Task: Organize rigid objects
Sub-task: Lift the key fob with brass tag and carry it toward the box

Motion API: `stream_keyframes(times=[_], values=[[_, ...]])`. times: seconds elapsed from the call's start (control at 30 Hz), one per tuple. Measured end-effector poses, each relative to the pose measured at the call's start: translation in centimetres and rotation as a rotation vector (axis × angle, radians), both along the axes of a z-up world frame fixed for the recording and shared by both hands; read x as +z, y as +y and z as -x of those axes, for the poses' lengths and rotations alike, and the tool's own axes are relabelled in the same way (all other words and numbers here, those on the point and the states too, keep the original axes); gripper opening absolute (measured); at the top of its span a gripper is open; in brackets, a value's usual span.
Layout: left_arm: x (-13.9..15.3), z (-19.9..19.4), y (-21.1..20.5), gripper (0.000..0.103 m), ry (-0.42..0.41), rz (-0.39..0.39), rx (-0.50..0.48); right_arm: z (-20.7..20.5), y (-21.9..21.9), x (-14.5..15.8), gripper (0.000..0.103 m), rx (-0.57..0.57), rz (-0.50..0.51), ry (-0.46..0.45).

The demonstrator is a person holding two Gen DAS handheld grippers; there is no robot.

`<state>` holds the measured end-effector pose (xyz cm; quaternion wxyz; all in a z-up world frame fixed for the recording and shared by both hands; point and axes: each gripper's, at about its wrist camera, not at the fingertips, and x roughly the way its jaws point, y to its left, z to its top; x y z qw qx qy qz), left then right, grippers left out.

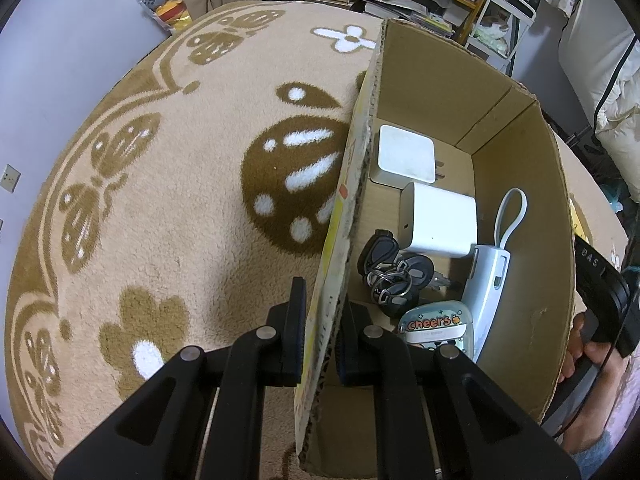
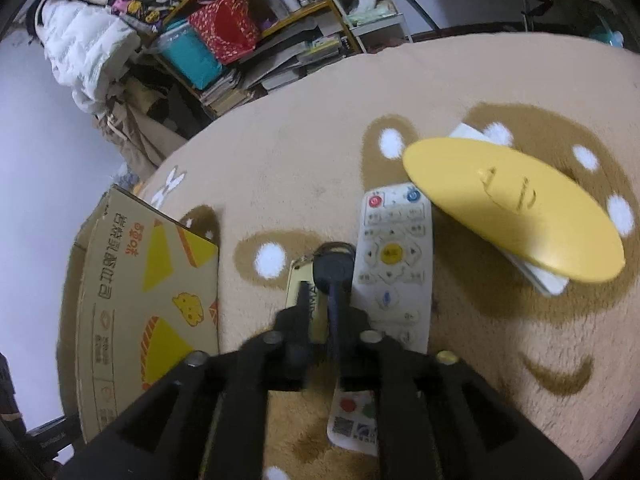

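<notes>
The left gripper (image 1: 320,332) is clenched on the cardboard box (image 1: 520,216) wall at lower centre. The right gripper (image 2: 326,320), blurred, stands slightly parted around a black key (image 2: 334,270) beside the white remote (image 2: 394,264); whether its fingers press it, I cannot tell.

- My left gripper (image 1: 320,336) points steeply down, its two fingers (image 1: 294,328) closed tight, one on each side of a thin wall.
- My right gripper (image 2: 326,332) tilts down at a shallower slant, blurred in its own view.
- Its fingers (image 2: 298,332) stand slightly parted, and I cannot tell whether their pads press on what lies between them.
- My right hand (image 1: 588,354) shows at the edge of the left view, wrapped around its black handle.
</notes>
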<state>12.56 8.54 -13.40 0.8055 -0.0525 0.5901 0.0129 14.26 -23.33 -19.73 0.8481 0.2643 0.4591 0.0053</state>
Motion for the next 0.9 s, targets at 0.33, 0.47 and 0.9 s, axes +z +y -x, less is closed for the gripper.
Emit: stream_keyframes(times=[0.33,0.47,0.9], values=[[-0.1,-0.2,0.1,0.012,0.002,0.005,-0.007,-3.1,2.0,0.0,0.029,0.037,0.166,0.173],[-0.2,-0.2,0.1,0.012,0.003,0.004,-0.008,-4.3,2.4,0.1,0.051,0.027,0.166,0.194],[-0.4,-0.2,0.1,0.012,0.01,0.008,-0.003,-4.7,5.1,-0.4,0.036,0.072,0.324,0.214]])
